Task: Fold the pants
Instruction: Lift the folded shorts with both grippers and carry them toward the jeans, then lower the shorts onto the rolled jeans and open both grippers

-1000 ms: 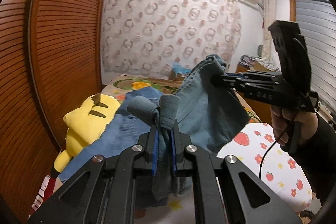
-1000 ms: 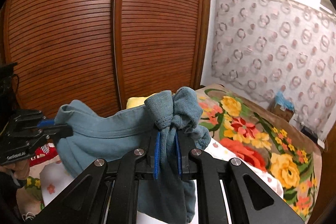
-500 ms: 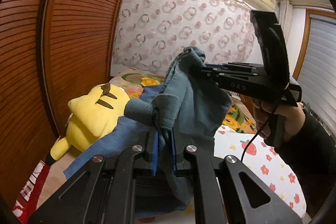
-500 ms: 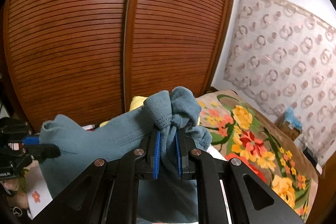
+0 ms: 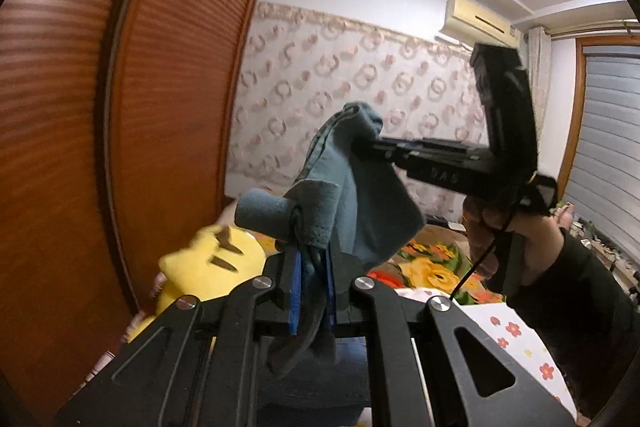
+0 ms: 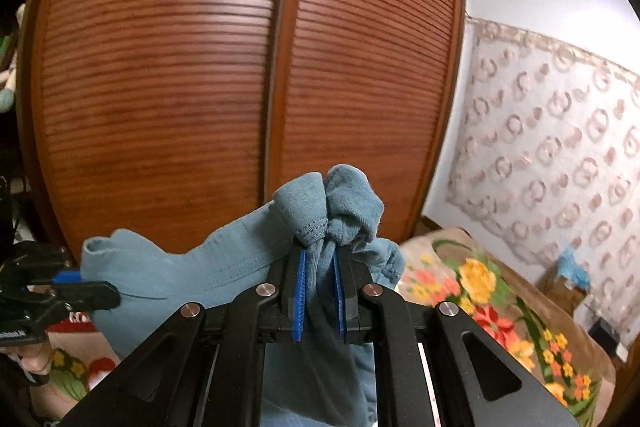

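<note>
Blue-grey pants [image 5: 360, 211] hang in the air, stretched between the two grippers. My left gripper [image 5: 312, 267] is shut on a bunched edge of the cloth, which rolls over the blue pads [image 5: 295, 287]. Up and to the right, my right gripper [image 5: 362, 145], held by a hand [image 5: 504, 227], pinches another corner. In the right wrist view my right gripper [image 6: 320, 267] is shut on a knot of the pants [image 6: 192, 267], and my left gripper [image 6: 92, 293] grips the far left corner. The lower part of the pants is hidden behind the gripper frames.
Louvred wooden wardrobe doors [image 6: 200, 87] rise close on the left. A yellow plush toy [image 5: 212, 267] lies on the bed by the doors. Below are a floral bed cover [image 6: 500, 299] and a flower-print sheet [image 5: 512, 331]. A patterned curtain [image 5: 320, 75] covers the far wall.
Both grippers have risen with the pants still pinched. The bed and plush toy have sunk lower in view, and more wardrobe and ceiling show.
</note>
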The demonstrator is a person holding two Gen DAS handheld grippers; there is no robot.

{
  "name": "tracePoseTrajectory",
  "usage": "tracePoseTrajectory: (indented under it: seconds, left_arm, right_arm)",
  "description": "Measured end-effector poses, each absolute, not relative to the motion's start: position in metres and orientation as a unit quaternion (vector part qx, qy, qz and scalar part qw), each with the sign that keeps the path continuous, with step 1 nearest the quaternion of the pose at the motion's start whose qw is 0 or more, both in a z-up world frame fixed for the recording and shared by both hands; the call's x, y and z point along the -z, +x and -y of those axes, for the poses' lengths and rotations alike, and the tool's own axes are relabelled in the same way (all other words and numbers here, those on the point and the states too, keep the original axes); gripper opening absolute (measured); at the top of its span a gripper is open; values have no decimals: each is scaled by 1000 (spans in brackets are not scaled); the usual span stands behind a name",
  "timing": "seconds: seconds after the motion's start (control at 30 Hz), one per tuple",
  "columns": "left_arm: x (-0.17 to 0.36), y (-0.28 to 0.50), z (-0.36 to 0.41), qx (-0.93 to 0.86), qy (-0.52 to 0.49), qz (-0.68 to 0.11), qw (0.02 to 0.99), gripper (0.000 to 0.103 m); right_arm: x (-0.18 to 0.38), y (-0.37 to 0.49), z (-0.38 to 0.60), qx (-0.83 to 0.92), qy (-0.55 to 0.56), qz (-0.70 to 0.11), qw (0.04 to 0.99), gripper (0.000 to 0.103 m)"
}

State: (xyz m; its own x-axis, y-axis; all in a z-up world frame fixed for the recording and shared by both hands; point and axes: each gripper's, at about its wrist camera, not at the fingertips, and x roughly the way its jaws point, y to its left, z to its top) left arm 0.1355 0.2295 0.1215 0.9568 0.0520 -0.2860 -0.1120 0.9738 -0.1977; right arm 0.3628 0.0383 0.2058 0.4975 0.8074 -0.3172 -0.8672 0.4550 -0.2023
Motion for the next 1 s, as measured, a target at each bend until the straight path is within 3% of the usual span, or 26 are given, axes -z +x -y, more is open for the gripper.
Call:
tracePoseTrajectory:
  seconds: [0.2, 0.5, 0.83, 1.0]
  left_arm:
    - [-112, 130, -229, -53, -93, -161, 981, 11]
    - [-27, 186, -224, -37, -131, -259, 956, 11]
    - [4, 215, -252, -72, -139, -304, 940, 11]
    - [8, 211, -252, -78, -132, -314, 937, 24]
  right_arm:
    - [-183, 371, -29, -515, -159, -100, 836, 12]
    - [-110, 431, -12, -459, -215, -211, 836, 12]
    - [-81, 470, -49, -456, -215, -238, 830, 12]
    - [-81, 478, -43, -441, -192, -242, 843, 27]
